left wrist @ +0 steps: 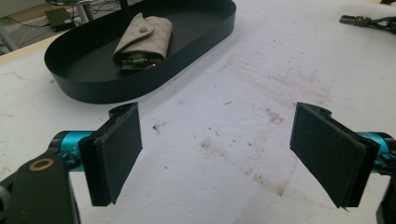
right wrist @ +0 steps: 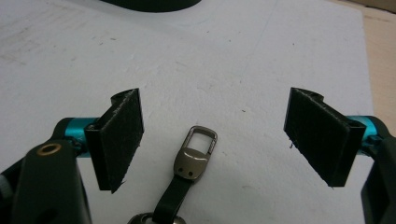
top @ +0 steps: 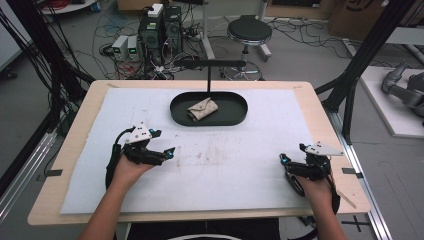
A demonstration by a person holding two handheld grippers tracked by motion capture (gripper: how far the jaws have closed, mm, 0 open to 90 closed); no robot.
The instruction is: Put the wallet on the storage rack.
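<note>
Table (top: 75, 165): a light wooden top is covered by a white mat (top: 225, 170), stained brown near its middle.
Tray (top: 235, 117): a black oval tray is set at the far middle of the mat, with a thin post rising from its far edge.
Key pouch (top: 202, 108): a beige, snap-closed pouch is seen lying inside the tray, left of its centre; keys are visible at its open end in the left gripper view (left wrist: 142, 42).
Left gripper (top: 169, 152): it is held at the near left of the mat, jaws spread wide and empty, aimed toward the tray (left wrist: 154, 79).
Right gripper (top: 283, 161): it is held at the near right, jaws wide apart, nothing clamped.
Strap clasp (right wrist: 196, 156): a small metal clasp on a dark strap is seen lying on the mat between the right jaws, touched by neither.
Progress: the pouch is judged already placed in the tray; the clasp is judged left to be picked up.
Writing: no brand, label or lettering can be read.
</note>
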